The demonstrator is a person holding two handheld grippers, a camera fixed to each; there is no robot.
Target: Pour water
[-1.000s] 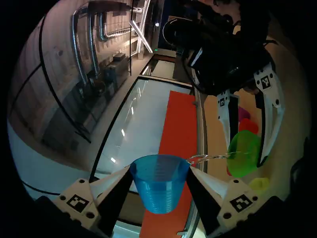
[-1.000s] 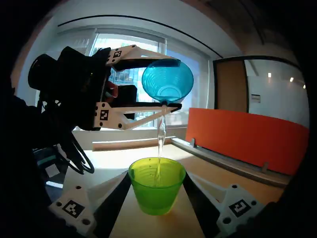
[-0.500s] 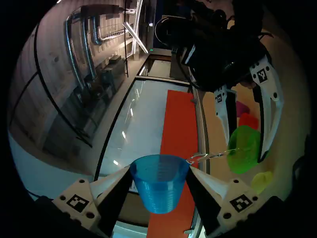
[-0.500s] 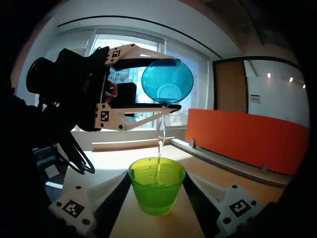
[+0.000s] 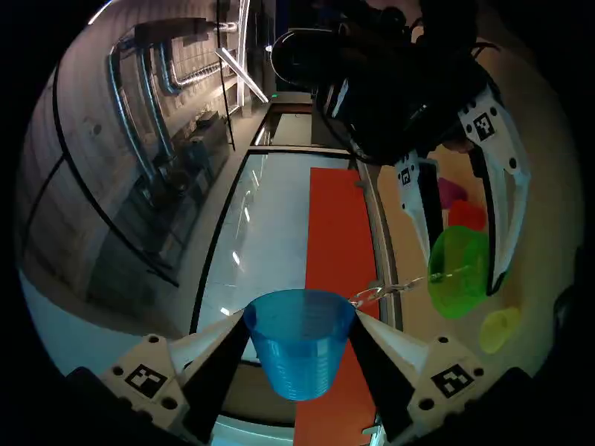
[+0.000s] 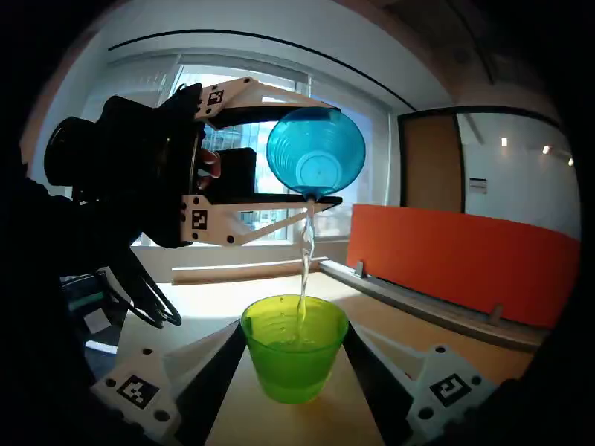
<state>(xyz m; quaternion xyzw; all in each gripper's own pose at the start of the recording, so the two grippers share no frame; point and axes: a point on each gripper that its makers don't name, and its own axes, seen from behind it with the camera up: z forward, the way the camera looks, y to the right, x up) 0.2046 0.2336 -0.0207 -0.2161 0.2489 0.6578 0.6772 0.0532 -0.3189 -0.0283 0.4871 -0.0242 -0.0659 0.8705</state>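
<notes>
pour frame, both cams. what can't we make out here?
Right gripper view: water left in the blue cup, masked by tint and glare.
Left gripper view: red item and pink item, partly behind a finger of the right gripper and the green cup; type unclear.
Left gripper view: yellow cup, small and warped near the edge; contents unclear.

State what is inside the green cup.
Water: a thin stream falls from the tilted blue cup into the green cup and pools inside. The tinted wall hides the exact depth and the bottom.
</notes>
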